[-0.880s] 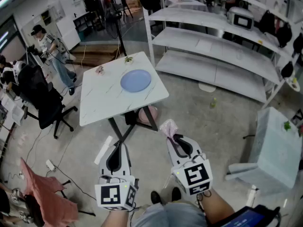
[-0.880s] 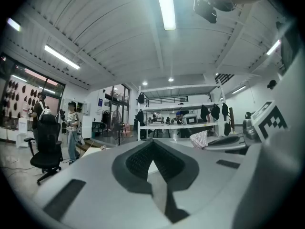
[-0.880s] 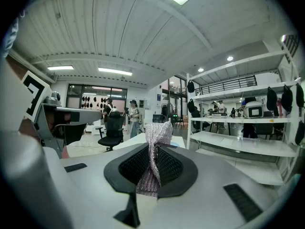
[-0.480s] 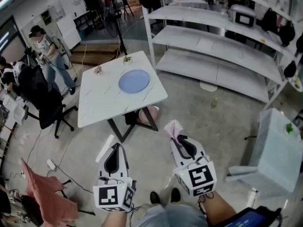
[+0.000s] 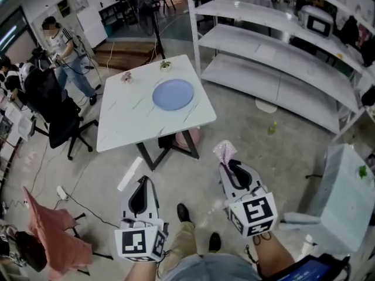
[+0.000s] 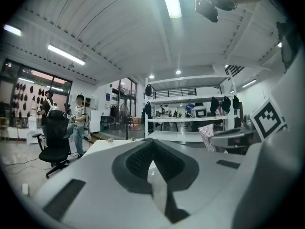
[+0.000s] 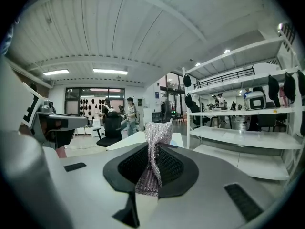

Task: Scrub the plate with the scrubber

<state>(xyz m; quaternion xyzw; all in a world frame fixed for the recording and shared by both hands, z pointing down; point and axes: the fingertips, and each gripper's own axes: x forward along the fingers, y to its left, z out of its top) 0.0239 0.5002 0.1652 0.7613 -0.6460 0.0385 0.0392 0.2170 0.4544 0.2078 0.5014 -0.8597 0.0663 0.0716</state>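
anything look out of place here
A white strip lies loose on the floor beside the table, and a small greenish object sits on the floor near the shelving. The blue plate lies flat; nothing looks spilled.

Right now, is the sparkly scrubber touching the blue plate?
Apart. The head view shows the scrubber pinched in the right gripper over the floor, while the blue plate lies on the white table, well beyond it.

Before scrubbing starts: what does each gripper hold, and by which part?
Right gripper pinches the scrubber around its middle, one end sticking out. Left gripper is shut, empty.
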